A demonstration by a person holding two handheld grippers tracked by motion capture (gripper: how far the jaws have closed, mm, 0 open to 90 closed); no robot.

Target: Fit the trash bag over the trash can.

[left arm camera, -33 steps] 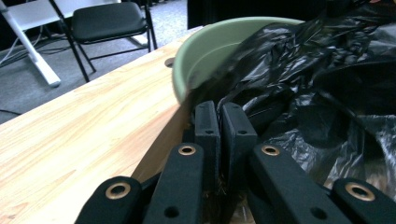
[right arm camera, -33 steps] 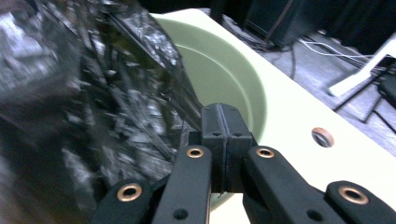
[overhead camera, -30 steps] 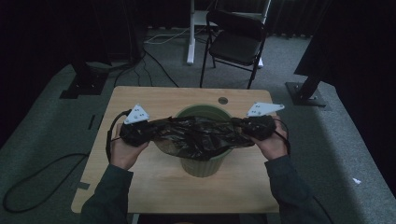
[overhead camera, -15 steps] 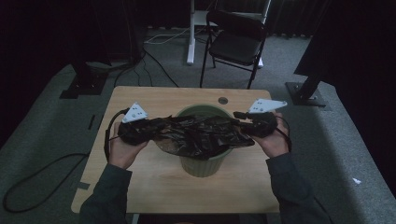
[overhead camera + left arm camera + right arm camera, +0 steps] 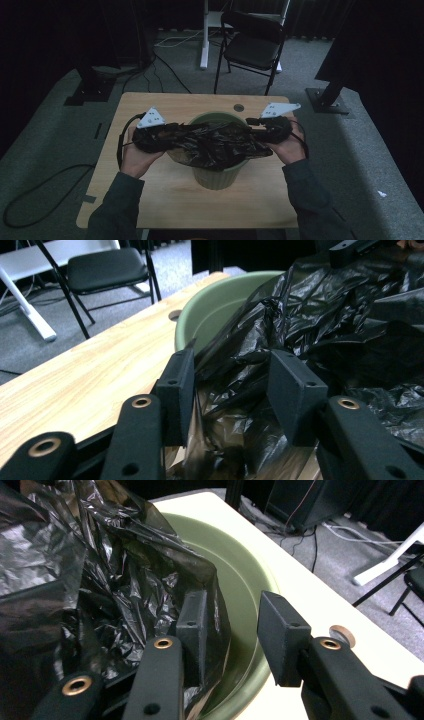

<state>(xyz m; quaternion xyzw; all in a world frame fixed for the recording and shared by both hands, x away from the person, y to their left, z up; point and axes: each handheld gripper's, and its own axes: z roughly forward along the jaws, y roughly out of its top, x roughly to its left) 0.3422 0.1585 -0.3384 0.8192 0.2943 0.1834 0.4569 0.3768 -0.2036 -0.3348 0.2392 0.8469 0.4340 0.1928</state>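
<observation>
A green bin (image 5: 220, 175) stands in the middle of the wooden table (image 5: 165, 200). A crumpled black plastic bag (image 5: 210, 145) lies stretched across its mouth. My left gripper (image 5: 167, 136) is at the bag's left end and my right gripper (image 5: 254, 122) at its right end. In the left gripper view the left gripper (image 5: 232, 385) has its jaws apart, with folds of the bag (image 5: 350, 315) in the gap, beside the bin's rim (image 5: 220, 305). In the right gripper view the right gripper (image 5: 232, 625) is open over the bin's inner wall (image 5: 245, 595), and the bag (image 5: 75, 570) drapes over one jaw.
A round hole (image 5: 239, 107) marks the table's far edge behind the bin. A black folding chair (image 5: 255, 45) stands beyond the table. Cables (image 5: 165, 65) and stand bases (image 5: 327, 100) lie on the grey floor around it.
The right gripper has shifted slightly away from me and towards the bin; the bag stays stretched over the bin between both grippers.
</observation>
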